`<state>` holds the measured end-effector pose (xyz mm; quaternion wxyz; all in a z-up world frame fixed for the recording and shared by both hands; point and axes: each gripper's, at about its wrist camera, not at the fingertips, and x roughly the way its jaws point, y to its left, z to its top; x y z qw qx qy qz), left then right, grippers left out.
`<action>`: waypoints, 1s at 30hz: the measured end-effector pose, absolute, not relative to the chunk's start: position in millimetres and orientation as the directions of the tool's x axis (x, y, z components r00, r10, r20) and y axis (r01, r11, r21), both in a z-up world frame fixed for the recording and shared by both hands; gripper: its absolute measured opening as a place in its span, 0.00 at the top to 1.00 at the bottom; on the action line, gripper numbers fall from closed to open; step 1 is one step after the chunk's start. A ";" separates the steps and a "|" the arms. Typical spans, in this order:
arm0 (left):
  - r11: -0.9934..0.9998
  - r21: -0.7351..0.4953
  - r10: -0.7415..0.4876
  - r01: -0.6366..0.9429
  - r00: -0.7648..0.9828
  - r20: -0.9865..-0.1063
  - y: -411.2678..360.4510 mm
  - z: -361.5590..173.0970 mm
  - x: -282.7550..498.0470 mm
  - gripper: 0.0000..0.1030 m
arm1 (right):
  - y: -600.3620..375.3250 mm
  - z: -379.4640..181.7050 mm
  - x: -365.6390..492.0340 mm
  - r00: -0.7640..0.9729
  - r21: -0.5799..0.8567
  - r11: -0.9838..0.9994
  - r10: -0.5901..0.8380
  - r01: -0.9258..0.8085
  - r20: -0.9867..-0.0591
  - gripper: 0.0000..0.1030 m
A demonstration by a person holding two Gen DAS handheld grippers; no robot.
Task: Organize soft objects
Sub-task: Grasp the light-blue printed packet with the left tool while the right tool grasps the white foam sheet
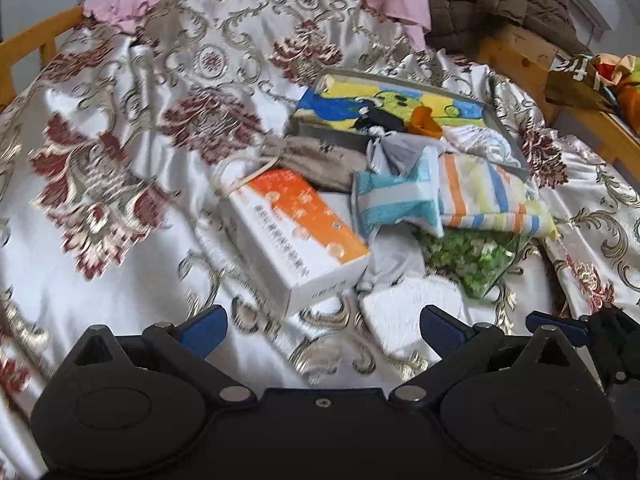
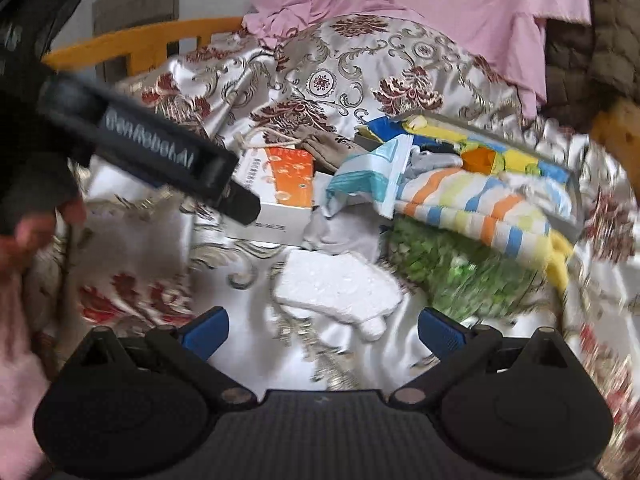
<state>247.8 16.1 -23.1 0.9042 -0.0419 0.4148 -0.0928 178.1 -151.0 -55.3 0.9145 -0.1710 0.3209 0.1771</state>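
Towels and cloths lie heaped on the bed (image 1: 120,240), beside an orange box (image 1: 296,236). They look light and limp, so pinch a fold or corner, not the flat middle. Your striped towel (image 1: 488,196) is rolled, banded orange, blue and yellow; the white pad (image 2: 340,284) nearest you seems stiffer, perhaps foam. Your left claw (image 1: 324,330) and right claw (image 2: 324,330) are both spread wide, pinching nothing.

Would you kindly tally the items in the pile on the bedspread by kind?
Cloths and towels: 3 – cartoon towel, teal striped cloth, orange-striped towel
Bags: 2 – beige drawstring pouch, clear bag of green bits
Boxes: 1 – orange-and-white box
Foam pieces: 1 – white foam piece
Total: 7; further crumpled white and grey fabrics are too jumbled to count.
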 end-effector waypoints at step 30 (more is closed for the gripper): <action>0.659 0.422 -0.395 0.622 0.764 -0.510 -55.4 -48.3 303.0 0.13 | -159.4 -94.1 247.4 0.628 -0.336 0.649 0.286 -0.683 -0.724 0.07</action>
